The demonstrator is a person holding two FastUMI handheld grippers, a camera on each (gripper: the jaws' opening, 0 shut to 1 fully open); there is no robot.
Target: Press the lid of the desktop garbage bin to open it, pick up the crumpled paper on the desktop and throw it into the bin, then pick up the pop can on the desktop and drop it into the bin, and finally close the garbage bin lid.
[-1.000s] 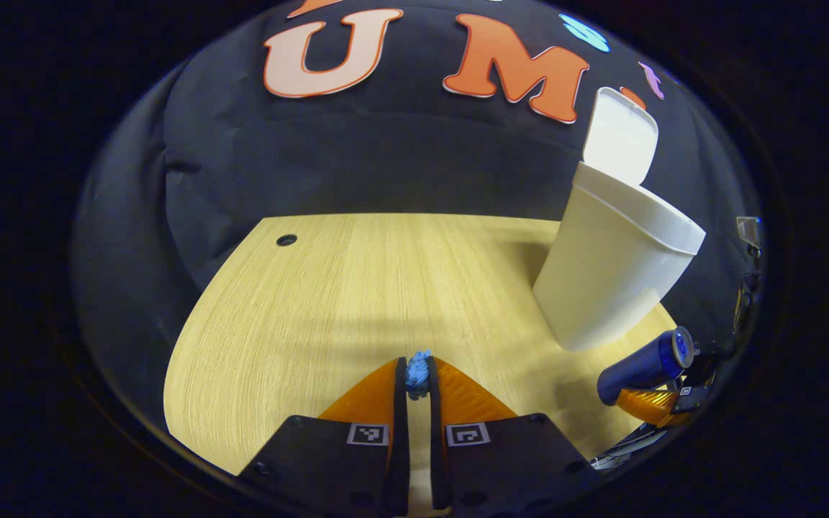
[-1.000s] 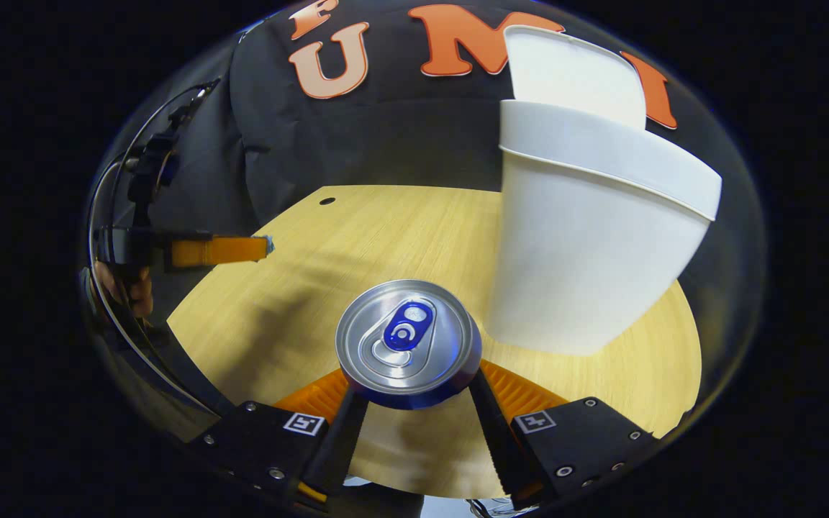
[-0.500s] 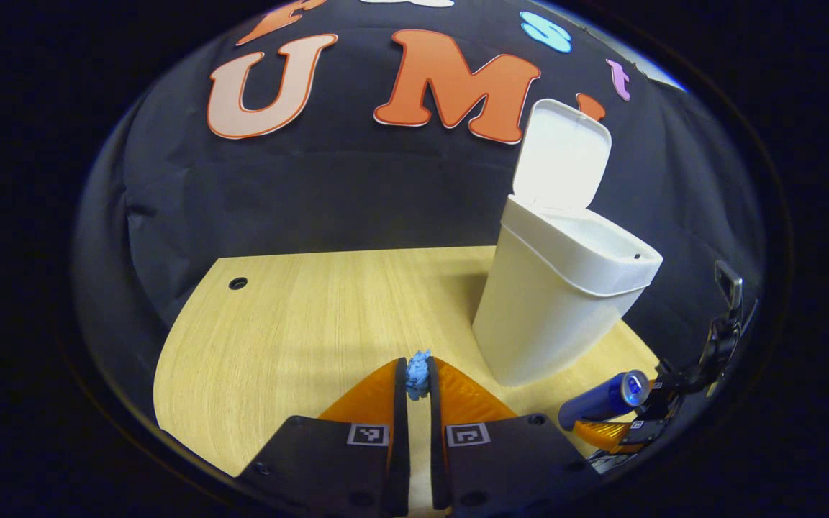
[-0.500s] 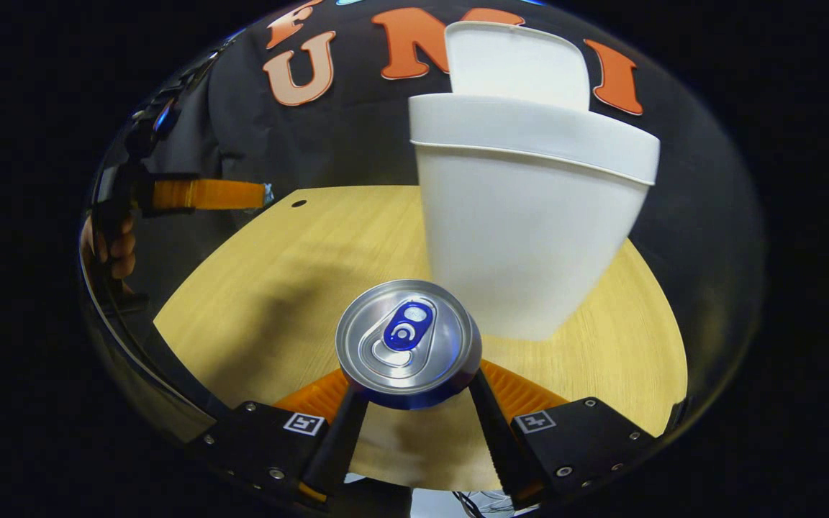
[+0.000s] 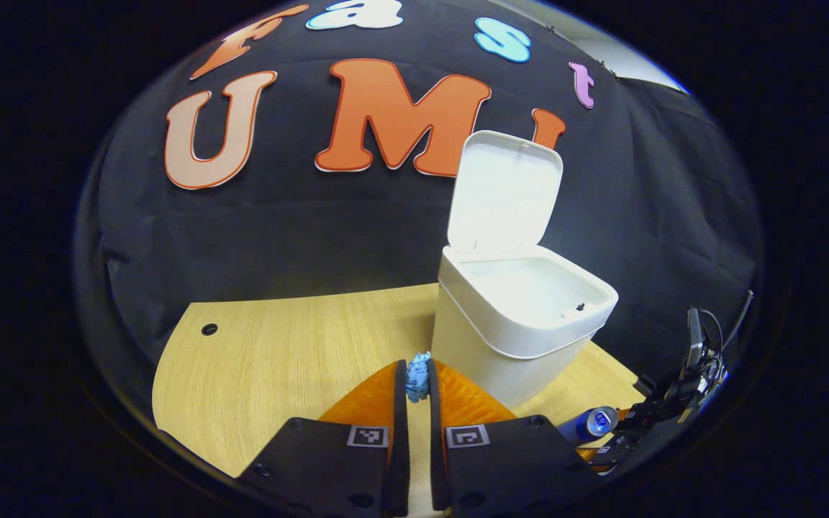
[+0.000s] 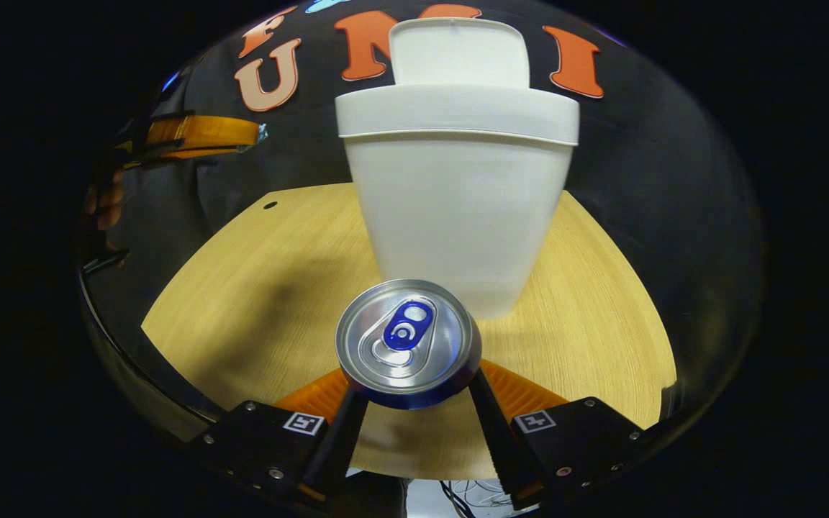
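White bin [image 5: 508, 345] stands on the wooden worktop [image 5: 270, 367], lid [image 5: 504, 191] hinged upright, mouth unobstructed. Left hand-held gripper [image 5: 418, 381] is raised above the worktop just left of the bin, fingers clamped on the blue crumpled paper [image 5: 418, 374]. Right hand-held gripper [image 6: 409, 392] sits lower, directly before the bin wall [image 6: 458, 208], gripping the pop can [image 6: 406, 342], top toward camera. Bare worktop lies either side of the bin. Left gripper view looks into the bin interior; right gripper view sees its outer face.
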